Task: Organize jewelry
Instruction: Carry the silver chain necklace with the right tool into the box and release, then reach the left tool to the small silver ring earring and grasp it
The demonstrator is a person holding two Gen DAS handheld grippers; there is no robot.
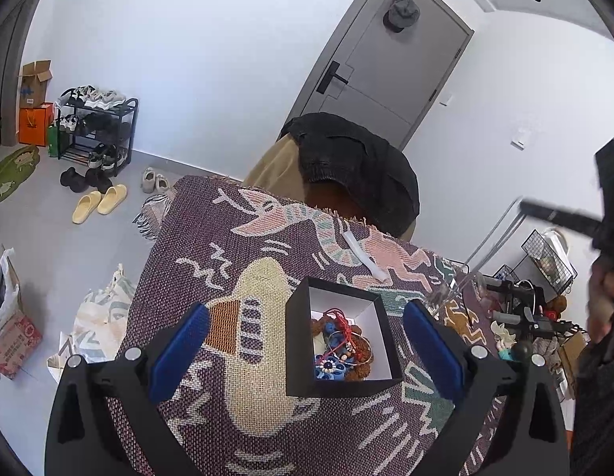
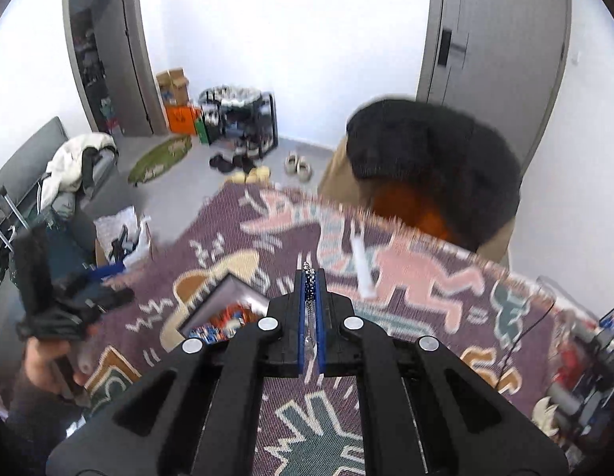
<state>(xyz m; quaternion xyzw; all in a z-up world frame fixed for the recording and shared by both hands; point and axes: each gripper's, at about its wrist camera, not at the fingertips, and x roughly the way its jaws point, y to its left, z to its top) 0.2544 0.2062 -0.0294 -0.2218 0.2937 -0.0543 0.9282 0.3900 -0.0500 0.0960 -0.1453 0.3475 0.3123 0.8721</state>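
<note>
A black box (image 1: 299,341) with a white inside stands on the patterned woven cloth (image 1: 227,246). It holds a tangle of jewelry (image 1: 342,345): red cord, blue beads, brown beads and thin wire hoops. My left gripper (image 1: 305,311) is open, with its blue pads on either side of the box and not touching it. My right gripper (image 2: 311,289) is shut on a blue and white beaded strand (image 2: 308,267), held well above the cloth. The strand's tip sticks out past the pads. The box (image 2: 223,297) lies down and to the left of it.
A white strip (image 1: 364,256) lies on the cloth behind the box. A chair draped with a dark jacket (image 1: 358,166) stands at the table's far edge. A clear stand (image 1: 445,293), wire baskets and small clutter (image 1: 525,317) crowd the right side. A hand (image 2: 41,361) holds the left gripper.
</note>
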